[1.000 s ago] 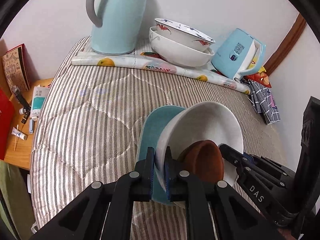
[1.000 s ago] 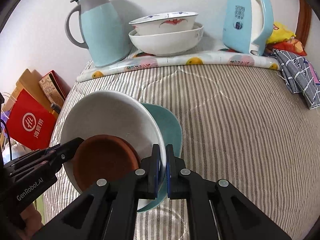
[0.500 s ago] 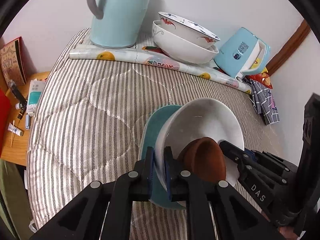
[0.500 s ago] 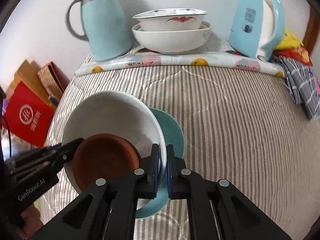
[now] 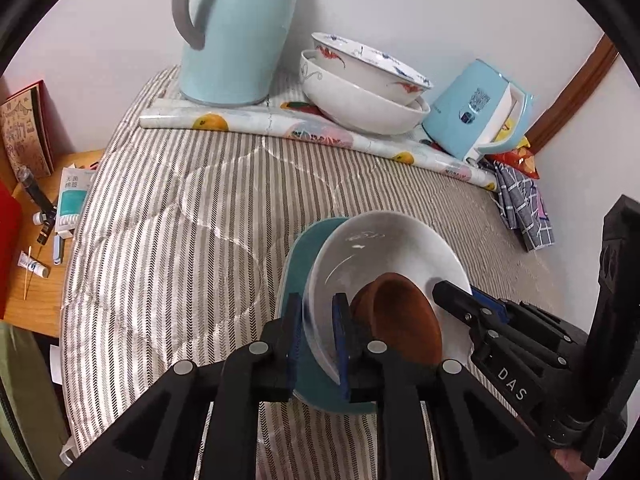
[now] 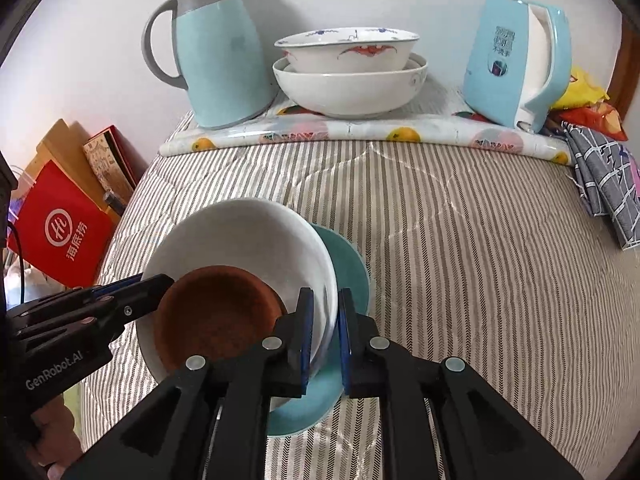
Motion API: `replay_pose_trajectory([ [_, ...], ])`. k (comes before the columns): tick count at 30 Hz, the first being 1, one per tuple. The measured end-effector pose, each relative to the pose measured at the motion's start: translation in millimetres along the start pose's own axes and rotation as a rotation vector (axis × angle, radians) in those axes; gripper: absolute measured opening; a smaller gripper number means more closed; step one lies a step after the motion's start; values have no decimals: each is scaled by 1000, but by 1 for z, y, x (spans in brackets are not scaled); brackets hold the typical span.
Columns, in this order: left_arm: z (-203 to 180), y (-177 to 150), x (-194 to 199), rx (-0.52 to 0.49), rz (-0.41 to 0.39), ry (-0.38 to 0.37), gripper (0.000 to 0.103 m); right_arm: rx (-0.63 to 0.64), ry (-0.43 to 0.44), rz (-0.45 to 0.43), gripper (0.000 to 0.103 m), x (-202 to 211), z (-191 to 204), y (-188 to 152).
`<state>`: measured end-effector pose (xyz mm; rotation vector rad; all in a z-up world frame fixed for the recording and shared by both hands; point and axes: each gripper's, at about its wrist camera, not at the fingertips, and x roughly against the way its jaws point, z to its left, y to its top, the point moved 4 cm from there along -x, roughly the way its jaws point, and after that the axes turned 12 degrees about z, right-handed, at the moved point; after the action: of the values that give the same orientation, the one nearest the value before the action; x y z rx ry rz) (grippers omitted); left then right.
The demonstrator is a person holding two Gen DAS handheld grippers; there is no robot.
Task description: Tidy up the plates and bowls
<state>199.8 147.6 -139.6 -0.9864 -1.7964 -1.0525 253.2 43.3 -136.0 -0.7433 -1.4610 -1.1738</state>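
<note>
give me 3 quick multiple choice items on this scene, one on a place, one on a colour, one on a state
1. Where does the brown dish lie?
A. inside the white bowl
B. on the fruit-print mat
C. beside the kettle

2. What colour is the plate under the white bowl?
A. red
B. teal
C. yellow

3. How do the two patterned bowls at the back stand?
A. side by side
B. upside down
C. nested, one in the other

Answers:
1. A, the brown dish sits within the white bowl's rim in both views.
2. B, a teal edge shows beside and below the white bowl.
3. C, the smaller bowl sits upright inside the larger one, next to the jug.
</note>
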Motion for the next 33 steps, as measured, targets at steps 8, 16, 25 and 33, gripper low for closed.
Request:
replay_pose_trajectory([
  [8,-7,-9,15,-31,-16,48,18,-12,9,-42,12,20,-1,-6],
  [16,-24,-26,44,-72,-76,45,33,-36,-10,-111,34,53,-7,-25],
  [25,-56,-53,76,-119,-156,44,62,-94,-80,-191,58,97,-27,-56],
  [33,-78,-84,111,-133,-265,72,81,-149,-100,-237,75,133,-40,-91],
])
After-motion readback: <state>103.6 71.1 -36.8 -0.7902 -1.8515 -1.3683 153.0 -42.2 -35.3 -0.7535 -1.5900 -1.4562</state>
